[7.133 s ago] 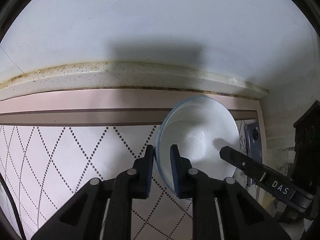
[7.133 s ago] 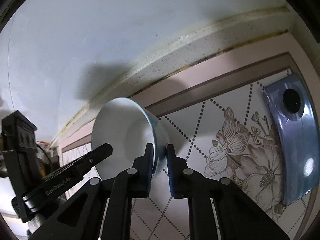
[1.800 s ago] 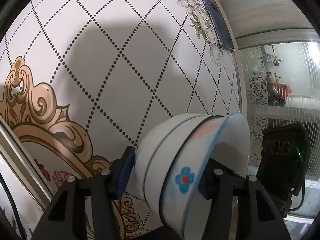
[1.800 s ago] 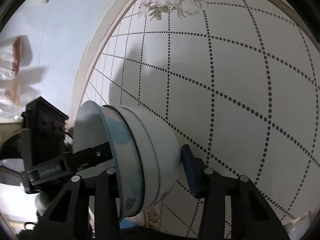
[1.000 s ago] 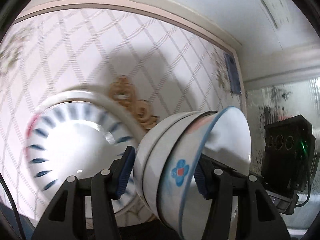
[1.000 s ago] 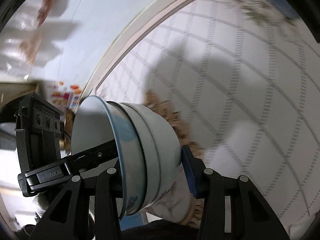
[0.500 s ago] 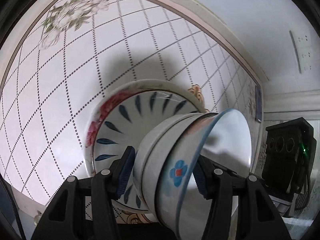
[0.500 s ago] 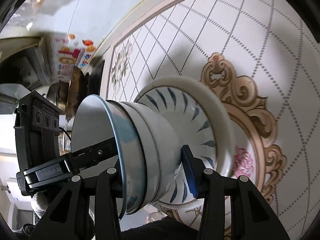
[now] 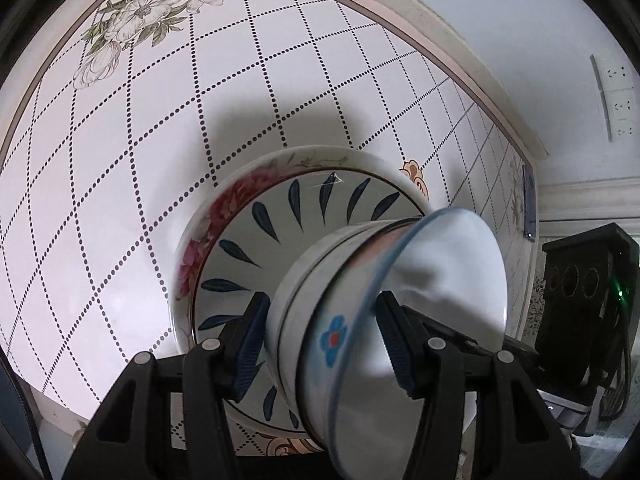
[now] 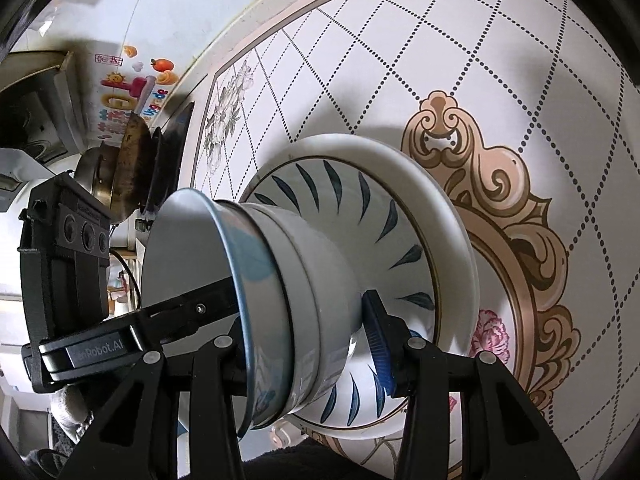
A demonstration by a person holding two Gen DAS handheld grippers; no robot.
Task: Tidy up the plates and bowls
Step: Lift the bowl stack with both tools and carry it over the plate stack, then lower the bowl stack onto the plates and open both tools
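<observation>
Near end: a nested bowl stack (image 9: 360, 320) is clamped from both sides, tipped on its side with the mouths facing away from the plates (image 9: 280, 216).

- Left gripper (image 9: 324, 340): jaws part-way closed onto the stack – one blue pad against the bottom bowl's base, the other inside the top bowl near its rim. Stack is held, not loose.
- Right gripper (image 10: 304, 320): same grip from the opposite side – one pad (image 10: 376, 336) on the stack's base, the other finger hidden behind the blue-rimmed top bowl. The left gripper's finger is seen reaching into that bowl's mouth.
- Stack: at least three bowls nested; outer one carries a blue flower with a red centre.

Just behind the stack: plates piled on the tablecloth (image 9: 120, 160) – the top one painted with dark blue leaf strokes, a rose-patterned rim beneath it. The stack's base is right at the top plate's well; contact cannot be confirmed.

Beyond the plates: dotted diamond cloth with a gold scroll motif (image 10: 500, 184) and flower prints. Furthest out, past the table edge, a wall socket (image 9: 616, 96) in the left view, and a pan (image 10: 132, 160) in the right view.
</observation>
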